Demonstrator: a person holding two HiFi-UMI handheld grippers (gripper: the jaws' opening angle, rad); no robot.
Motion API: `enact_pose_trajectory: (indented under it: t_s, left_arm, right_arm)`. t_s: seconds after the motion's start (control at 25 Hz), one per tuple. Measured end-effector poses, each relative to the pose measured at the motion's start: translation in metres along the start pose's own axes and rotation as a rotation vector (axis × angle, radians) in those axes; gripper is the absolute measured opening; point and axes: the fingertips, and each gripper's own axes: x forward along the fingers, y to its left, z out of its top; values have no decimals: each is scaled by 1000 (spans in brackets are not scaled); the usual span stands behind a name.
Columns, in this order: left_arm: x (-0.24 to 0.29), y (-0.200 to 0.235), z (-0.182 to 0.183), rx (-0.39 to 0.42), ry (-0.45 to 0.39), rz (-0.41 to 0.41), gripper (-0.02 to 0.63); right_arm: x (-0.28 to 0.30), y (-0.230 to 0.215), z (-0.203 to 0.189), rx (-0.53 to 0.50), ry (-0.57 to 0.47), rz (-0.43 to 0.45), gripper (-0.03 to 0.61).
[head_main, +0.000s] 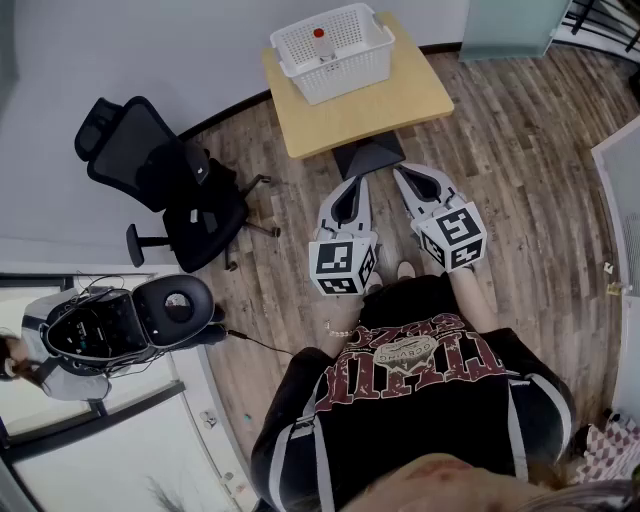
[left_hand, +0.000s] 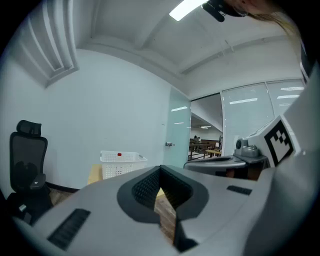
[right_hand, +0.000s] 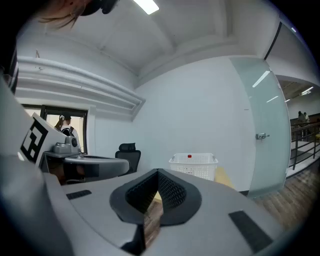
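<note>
I hold both grippers side by side in front of my body, above the wood floor. In the head view my left gripper (head_main: 353, 186) and right gripper (head_main: 404, 173) are both shut with nothing between their jaws, tips pointing at a small light-wood table (head_main: 400, 100). On that table stands a white slotted basket (head_main: 335, 40) with a red-capped item (head_main: 319, 34) inside. From the left gripper (left_hand: 160, 169) the basket (left_hand: 120, 162) lies well ahead. The right gripper (right_hand: 157, 172) sees the basket (right_hand: 192, 165) too.
A black office chair (head_main: 165, 185) stands left of the table. A grey and black machine (head_main: 110, 325) sits at the lower left by a window. The table's dark base (head_main: 370, 157) lies just beyond the gripper tips. A frosted glass door (right_hand: 260, 135) is to the right.
</note>
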Motion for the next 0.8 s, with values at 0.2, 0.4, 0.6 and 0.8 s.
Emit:
enact_pose_trajectory:
  t_s: [0.2, 0.4, 0.6, 0.8]
  left_arm:
    - [8, -5, -2, -4, 3, -1, 44]
    - [12, -10, -3, -6, 5, 6, 44]
    - [18, -11, -6, -11, 7, 20, 44]
    - [24, -15, -9, -15, 6, 38, 44]
  right_arm:
    - [-1, -7, -1, 9, -4, 18, 15]
    - [-2, -12, -2, 16, -4, 29, 15]
    - [0, -18, -4, 19, 3, 49, 15]
    - [0, -25, -8, 15, 7, 70, 15]
